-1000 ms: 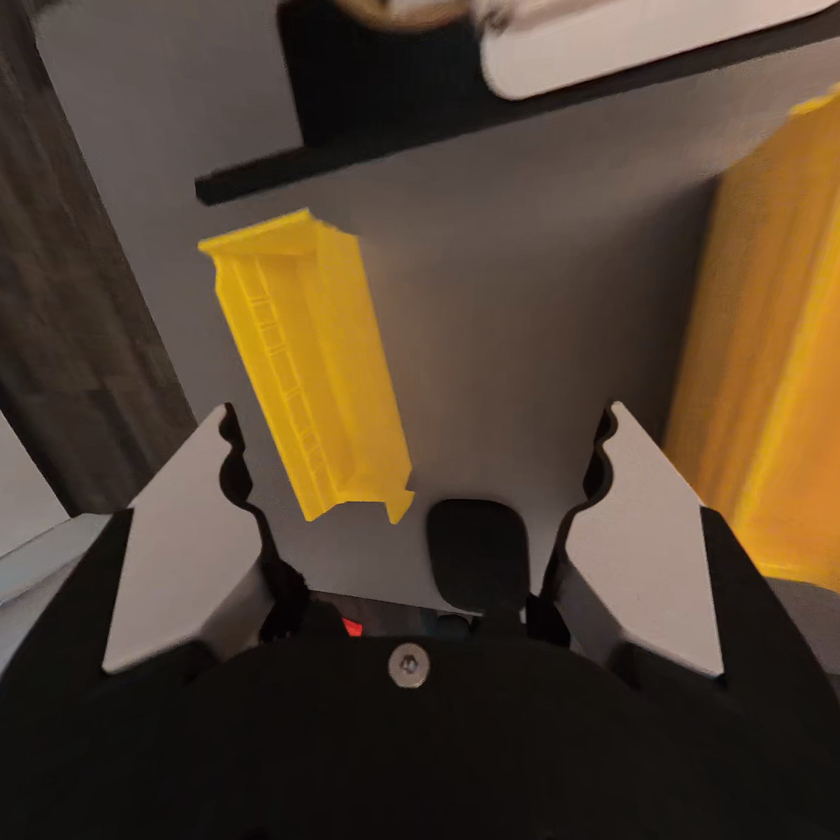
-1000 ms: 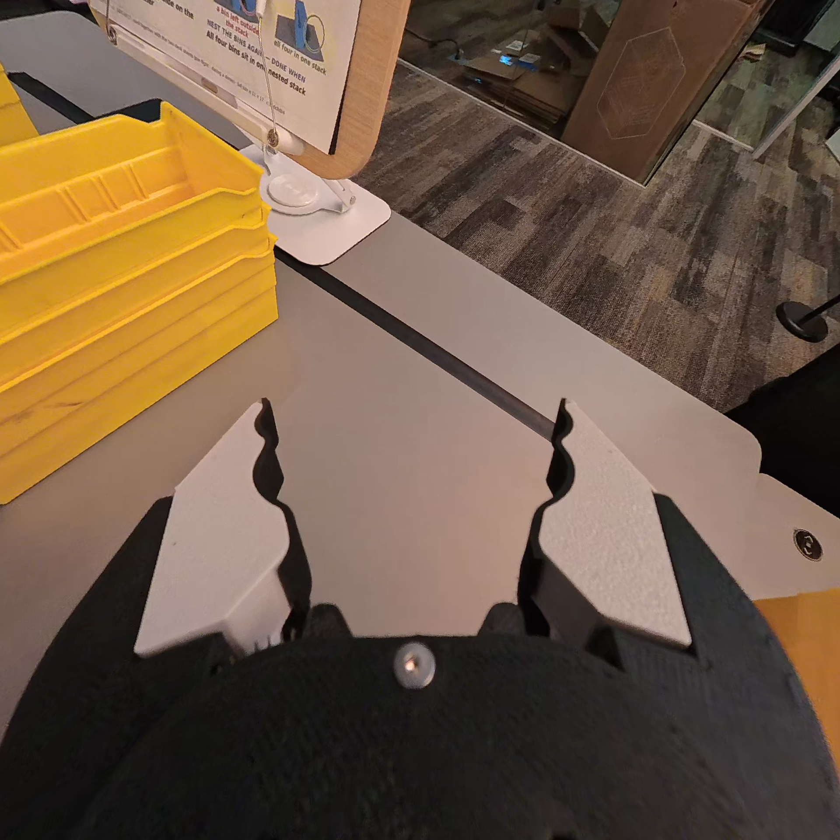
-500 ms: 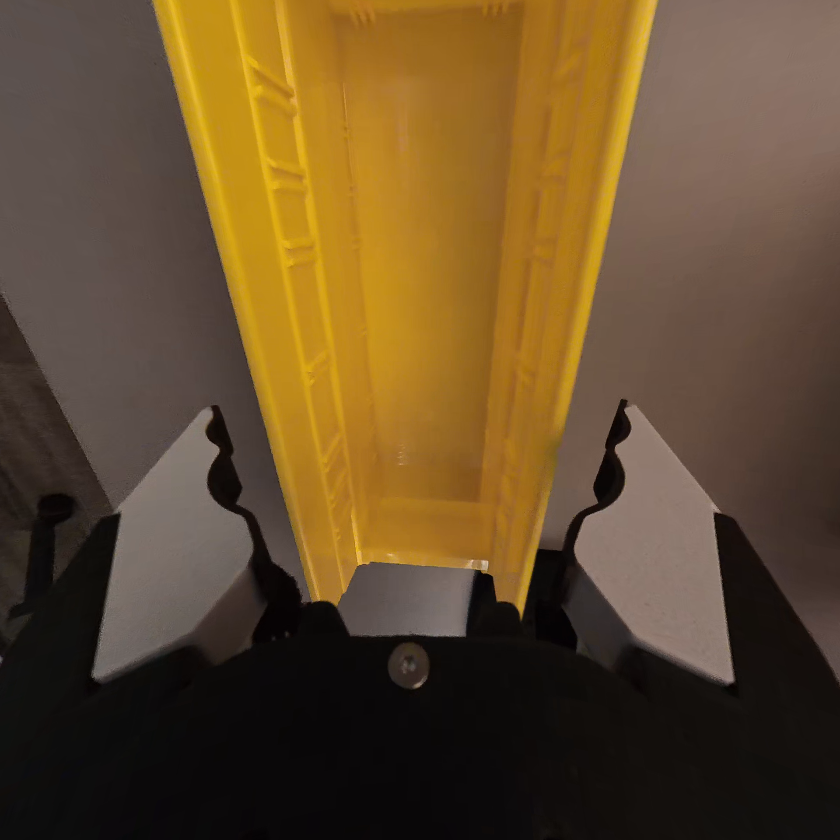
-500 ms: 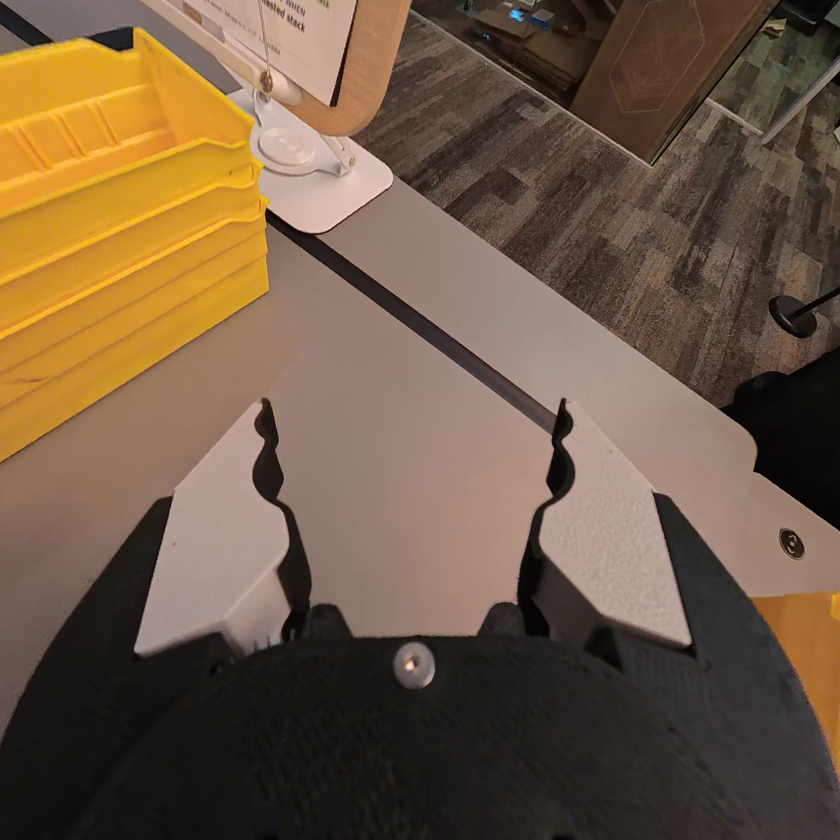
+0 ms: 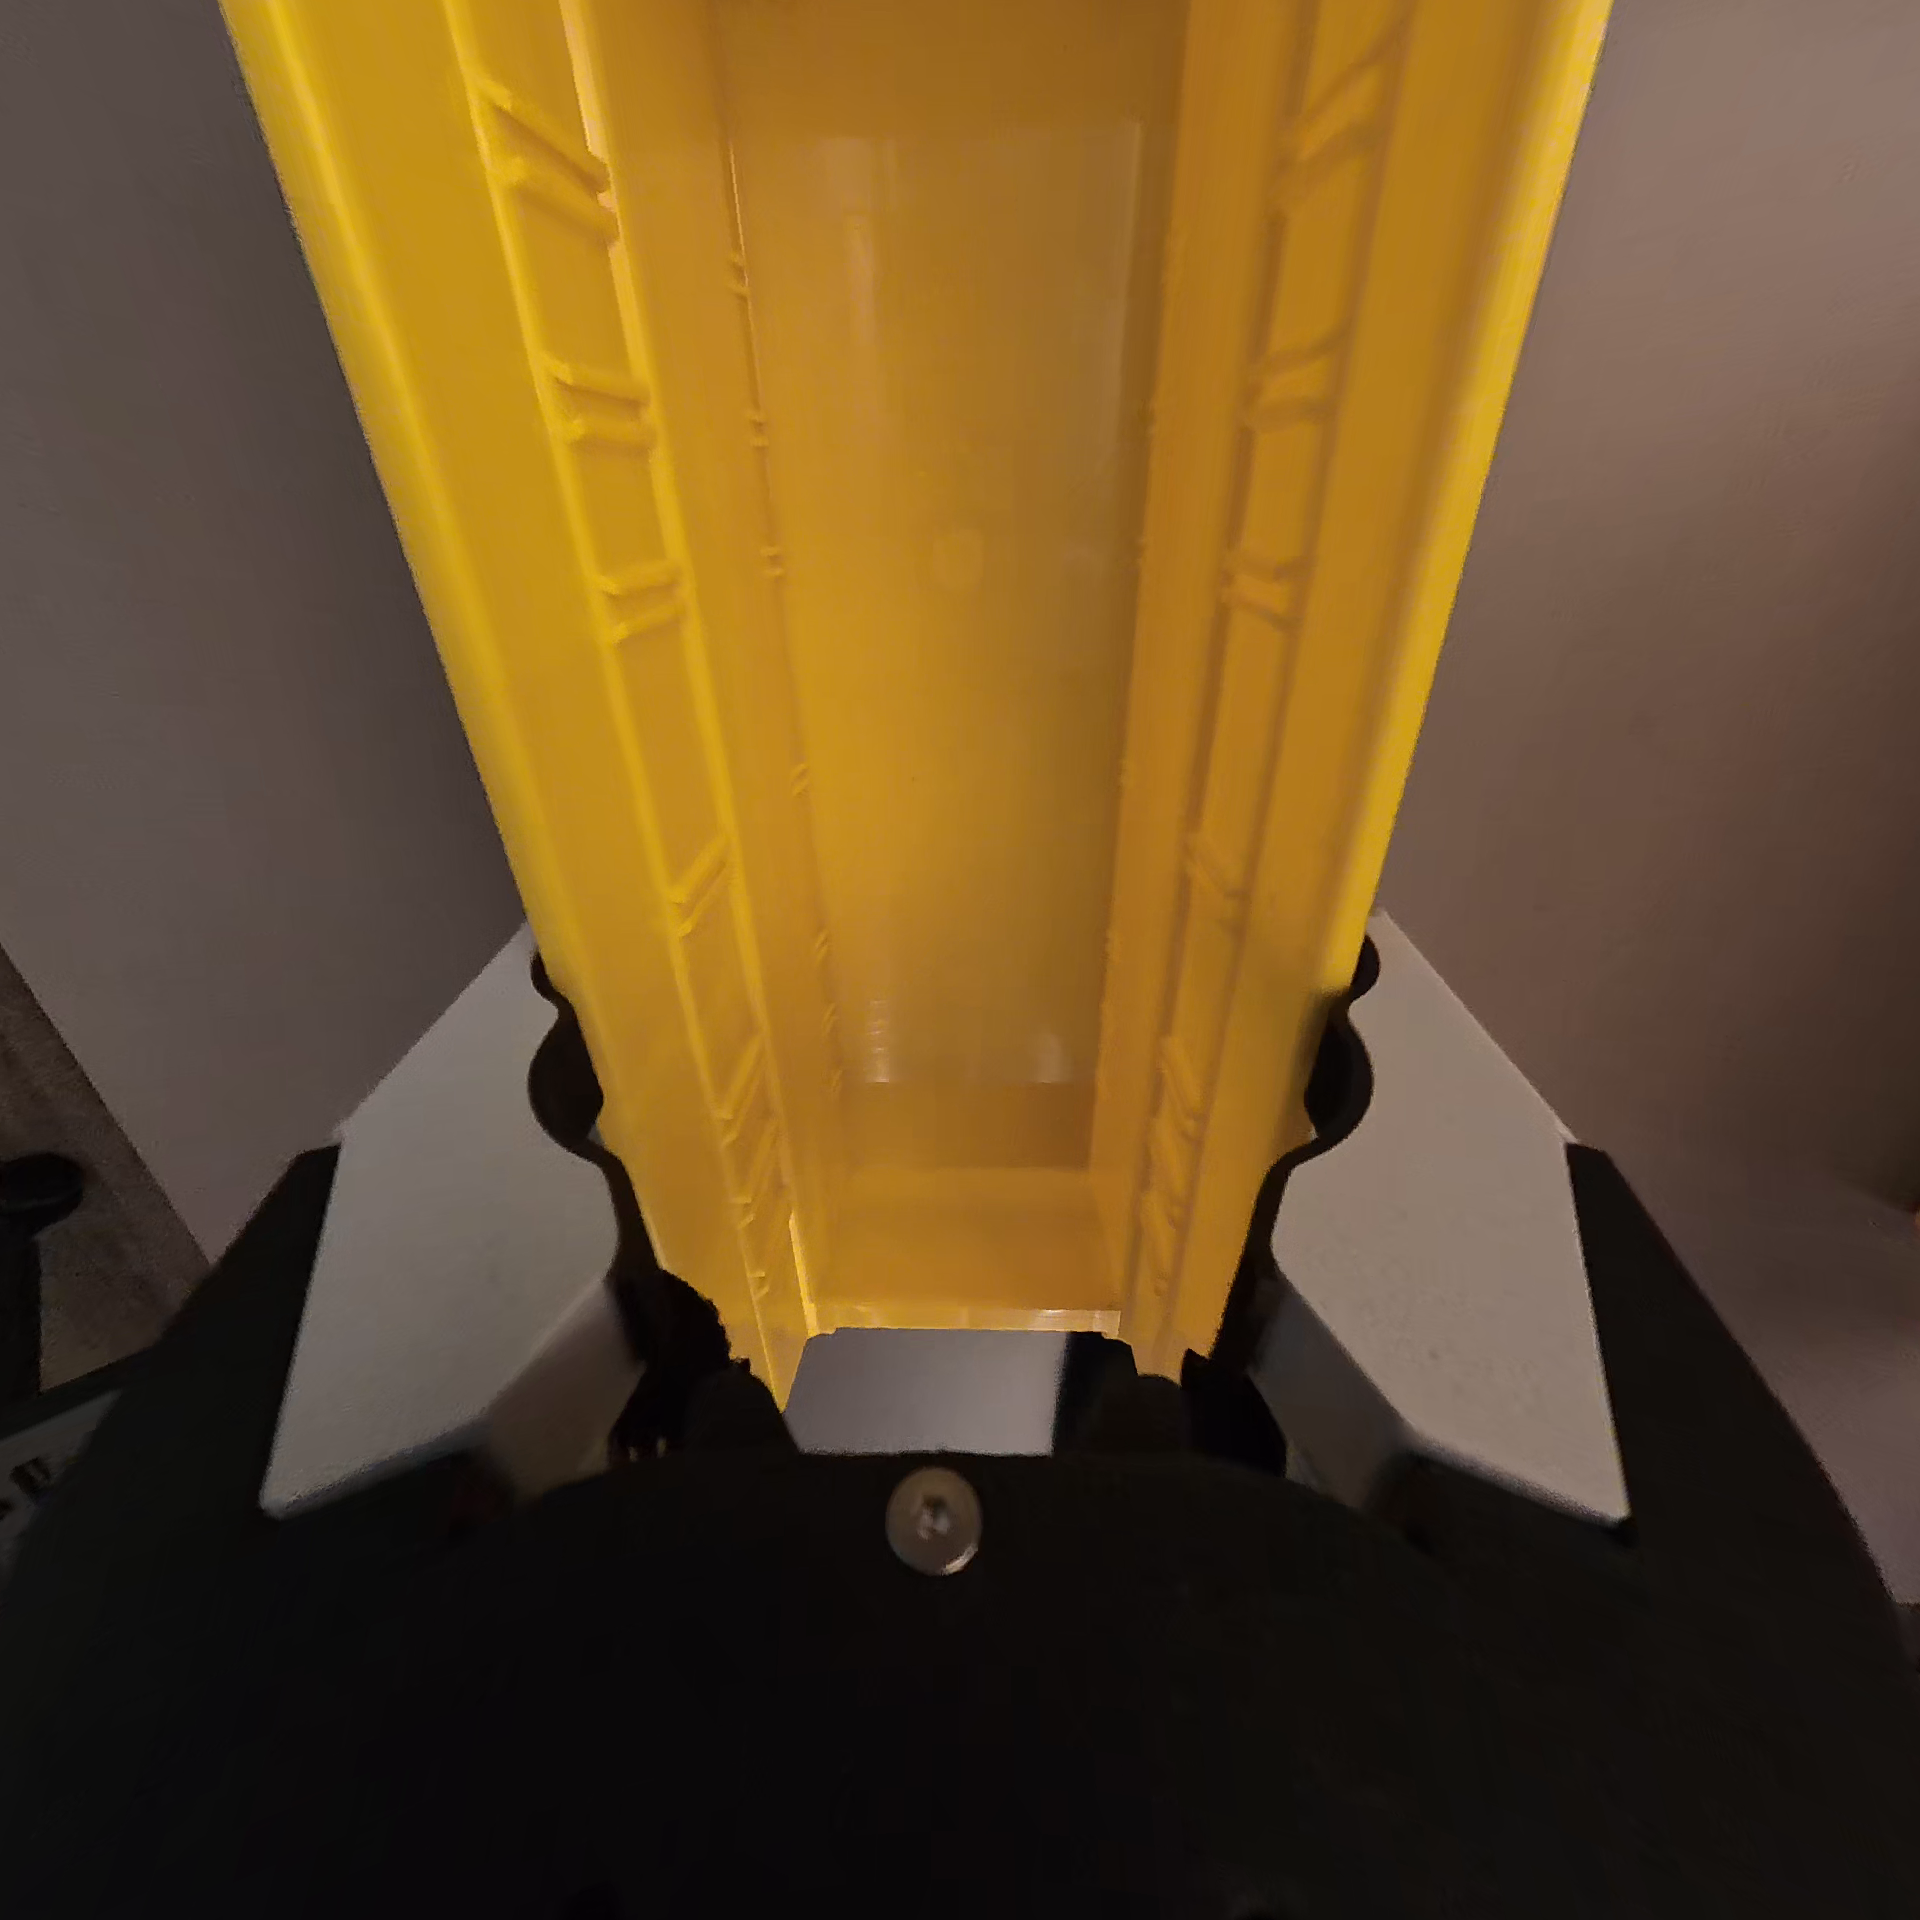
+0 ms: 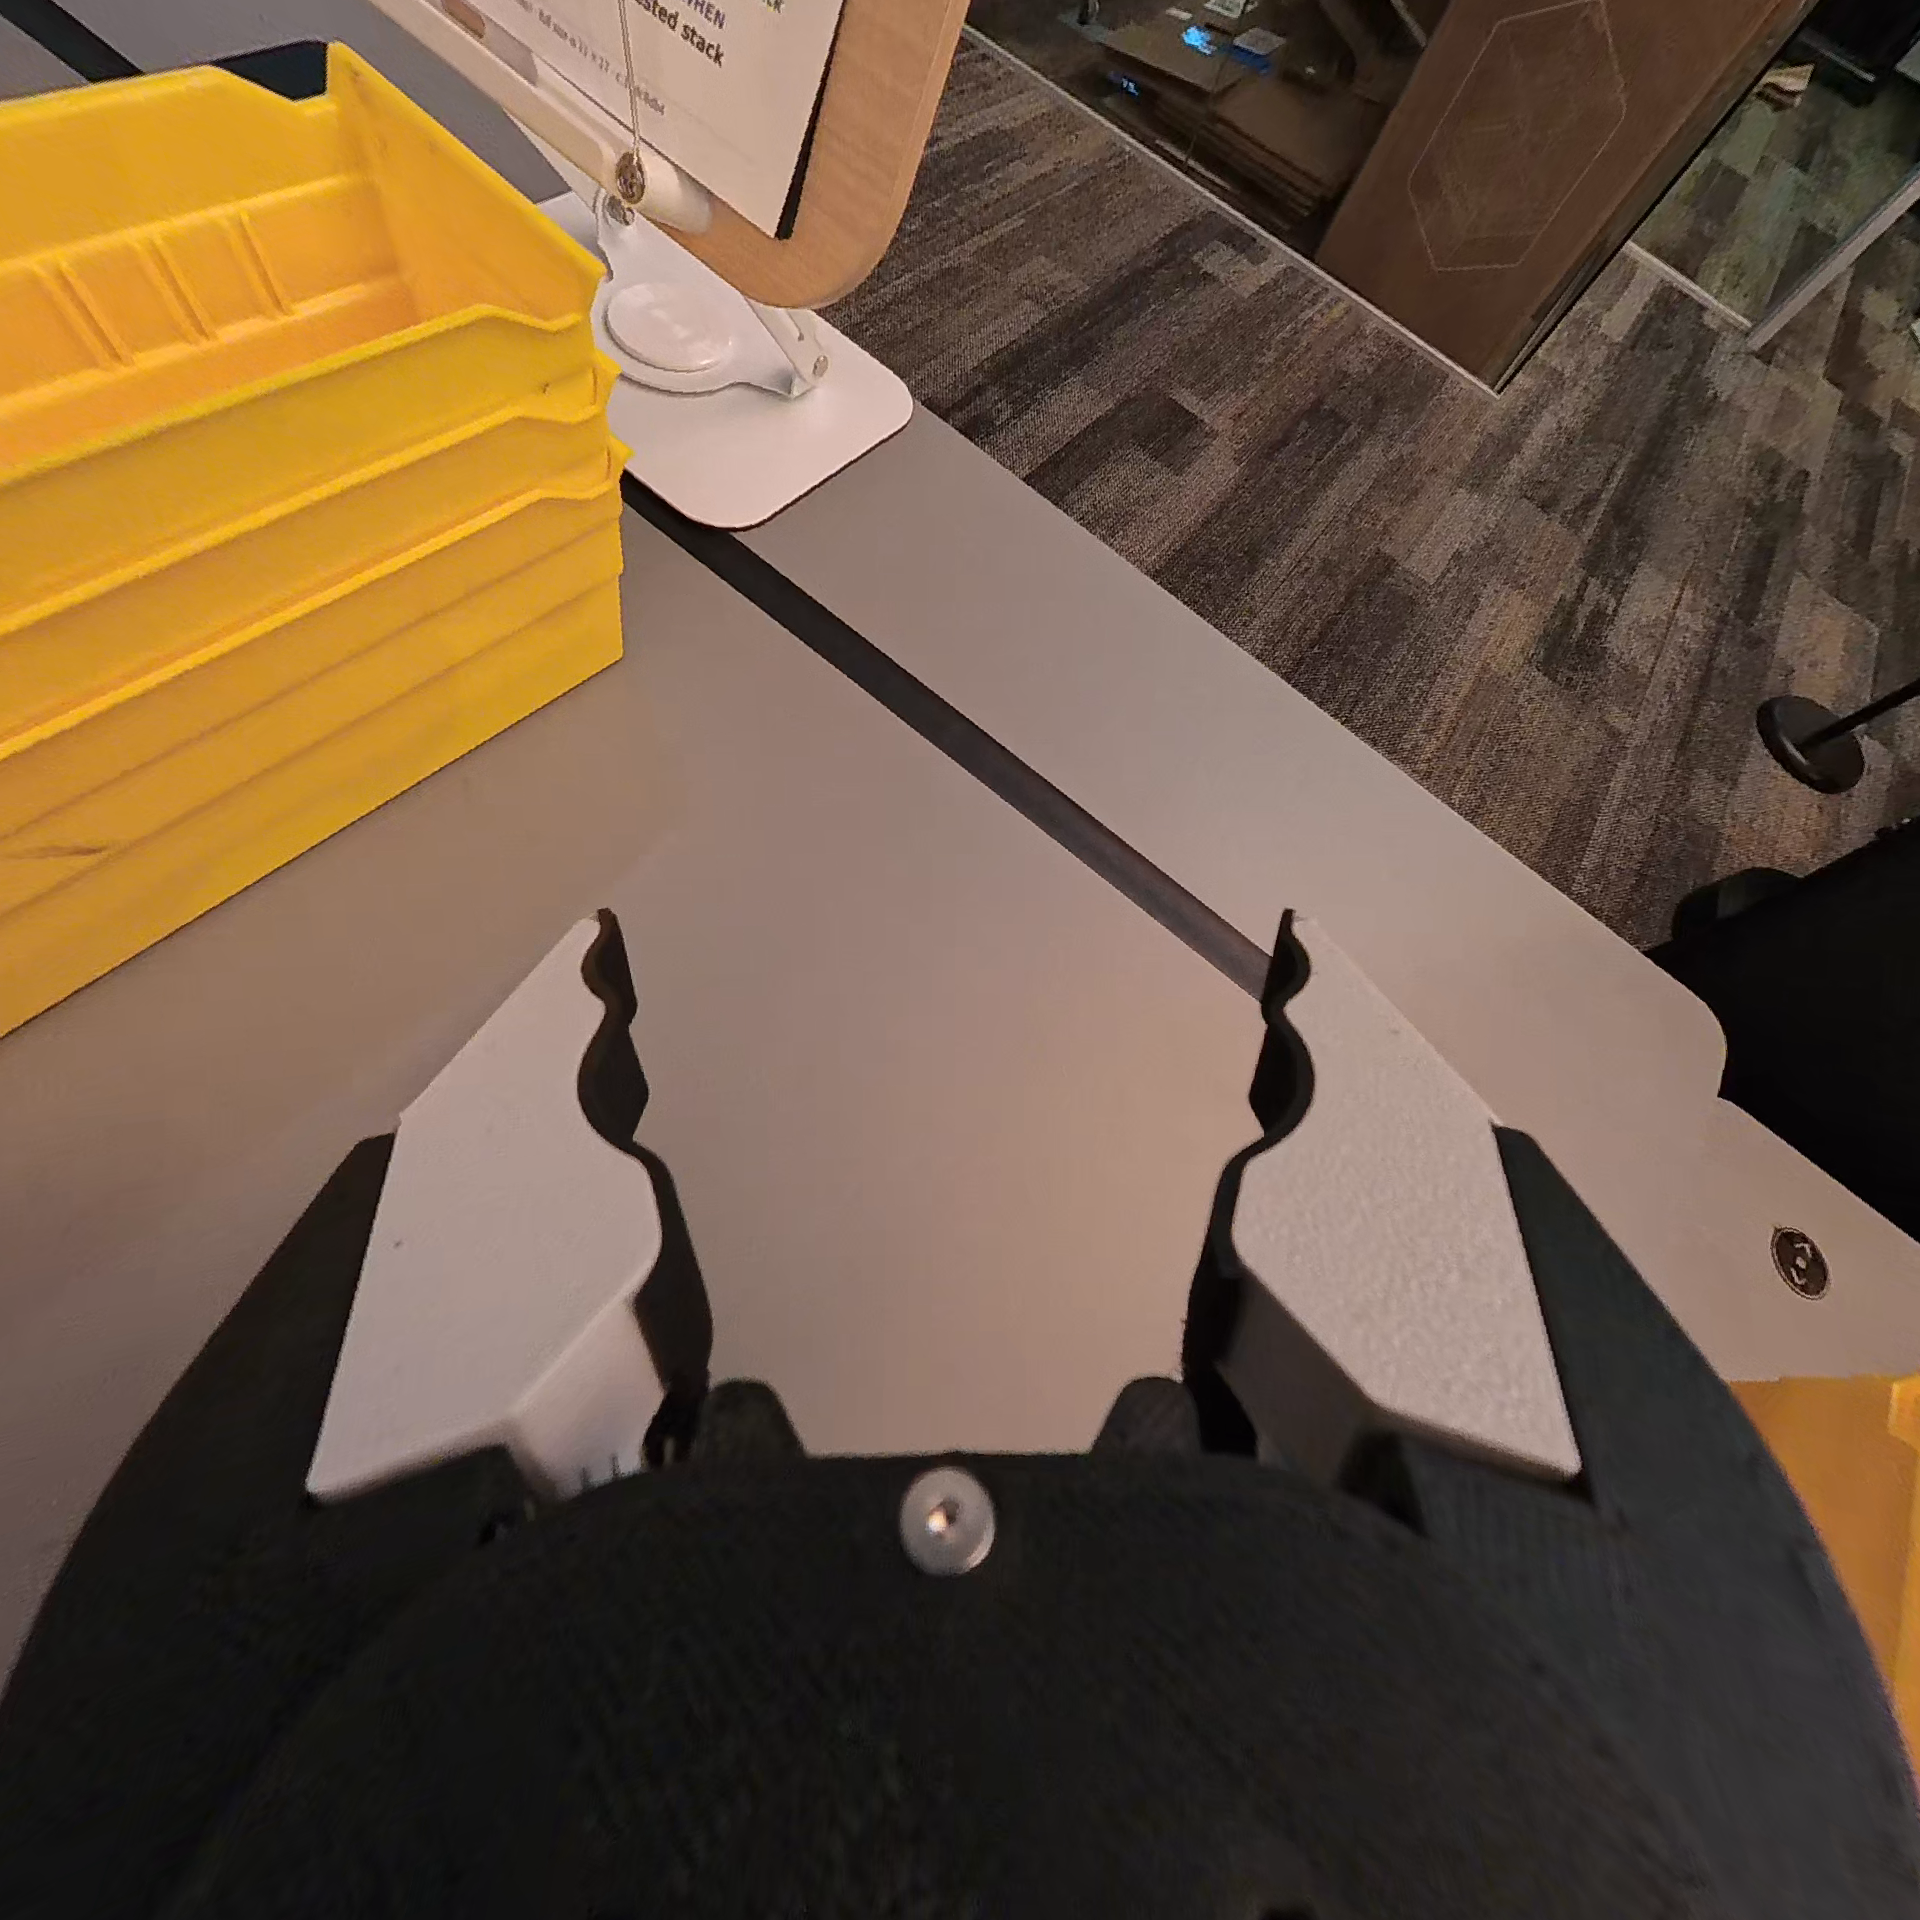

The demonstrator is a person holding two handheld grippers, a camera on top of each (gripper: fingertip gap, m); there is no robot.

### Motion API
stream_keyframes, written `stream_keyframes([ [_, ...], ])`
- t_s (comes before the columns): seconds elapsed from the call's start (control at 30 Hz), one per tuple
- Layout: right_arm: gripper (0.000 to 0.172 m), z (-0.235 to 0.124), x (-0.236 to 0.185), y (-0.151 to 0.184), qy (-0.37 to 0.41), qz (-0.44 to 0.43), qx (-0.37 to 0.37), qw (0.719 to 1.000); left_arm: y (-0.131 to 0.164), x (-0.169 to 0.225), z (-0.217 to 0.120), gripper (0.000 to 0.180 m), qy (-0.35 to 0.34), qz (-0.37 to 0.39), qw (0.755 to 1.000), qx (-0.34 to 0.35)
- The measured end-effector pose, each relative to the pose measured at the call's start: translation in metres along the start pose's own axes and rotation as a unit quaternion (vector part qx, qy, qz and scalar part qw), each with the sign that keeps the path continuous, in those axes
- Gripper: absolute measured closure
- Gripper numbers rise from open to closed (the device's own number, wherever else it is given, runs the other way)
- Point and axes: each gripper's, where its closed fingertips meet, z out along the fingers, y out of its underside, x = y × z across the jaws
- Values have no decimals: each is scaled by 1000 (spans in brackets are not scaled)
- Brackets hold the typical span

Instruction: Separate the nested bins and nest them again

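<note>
In the left wrist view a single long yellow bin (image 5: 966,623) lies on the grey table (image 5: 208,520), open side up, and runs straight away from me. My left gripper (image 5: 951,997) straddles its near end, and both pads (image 5: 566,1070) press on the bin's outer side walls. In the right wrist view a stack of nested yellow bins (image 6: 291,540) stands at the left on the table (image 6: 935,935). My right gripper (image 6: 945,966) hovers over bare table to the right of the stack, jaws wide apart with nothing between them.
A sign board on a white stand (image 6: 748,416) stands behind the stack. A dark seam (image 6: 987,748) crosses the table. The table edge and carpeted floor (image 6: 1351,468) lie to the right. Part of another yellow bin (image 6: 1829,1475) shows at the lower right.
My left gripper moved onto the lone bin, which now fills its view, and its fingers closed in from clear of the walls to touch them. My right gripper drifted slightly; it stays open.
</note>
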Motion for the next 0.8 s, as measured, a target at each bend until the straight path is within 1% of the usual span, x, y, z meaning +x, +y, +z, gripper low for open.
stream_keyframes([
  [0.03, 51, 0, 0, 0, -1, 0, 0, 1000, 0, 0, 0, 40, -3, 0, 1000, -1],
  [0.1, 51, 0, 0, 0, -1, -1, -1, 1000, 1, 0, 3, 33, -8, 3, 1000, -7],
  [0.37, 52, 3, -2, 3, -3, -9, -10, 1000, 4, -1, 4, 33, -14, 14, 1000, -15],
  [0.5, 53, 3, -2, 3, -5, -7, -10, 1000, 4, -1, 2, 43, -16, 17, 1000, -14],
  [0.6, 53, 4, -3, 4, -6, -7, -11, 1000, 5, 0, 2, 45, -17, 28, 999, -15],
  [0.8, 53, 6, -5, 5, -9, -12, -17, 1000, 8, 3, 0, 54, -21, 36, 999, -25],
])
